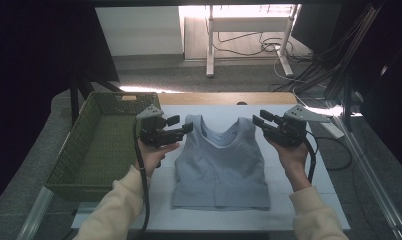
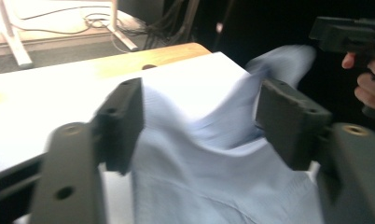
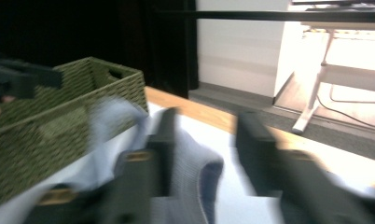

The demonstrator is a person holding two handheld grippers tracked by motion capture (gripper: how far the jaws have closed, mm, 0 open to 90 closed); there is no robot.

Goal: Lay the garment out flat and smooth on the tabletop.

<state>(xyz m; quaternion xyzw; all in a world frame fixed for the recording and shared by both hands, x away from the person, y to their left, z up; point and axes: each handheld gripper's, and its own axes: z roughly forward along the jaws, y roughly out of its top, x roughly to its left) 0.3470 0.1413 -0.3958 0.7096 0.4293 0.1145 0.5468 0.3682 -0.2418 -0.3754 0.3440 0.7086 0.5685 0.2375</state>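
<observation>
A white-topped table (image 1: 299, 150) with a pale wooden far edge sits under a fixed overhead camera; the person's forearms in cream sleeves come in from the bottom of that view. On the table's left side stands a large rectangular basket of green woven wicker (image 1: 79, 165), open at the top, with a handle slot in its far wall.

In the middle of the table lies a light blue sleeveless knitted top (image 1: 220, 165), spread flat with its hem toward the person and its two shoulder straps pointing away. It lies just to the right of the basket.

The left gripper (image 1: 181, 125), black with a grey three-cornered plate on top, hovers at the top's left shoulder strap. In the left gripper view its two fingers (image 2: 122, 116) stand spread apart, with the blue fabric lying between and below them but not pinched.

The right gripper (image 1: 258, 120), of the same build, hovers at the right shoulder strap. In the blurred right gripper view its fingers (image 3: 164, 144) are also spread; one lies over the strap's fabric, the other over bare table, and nothing is clamped.
</observation>
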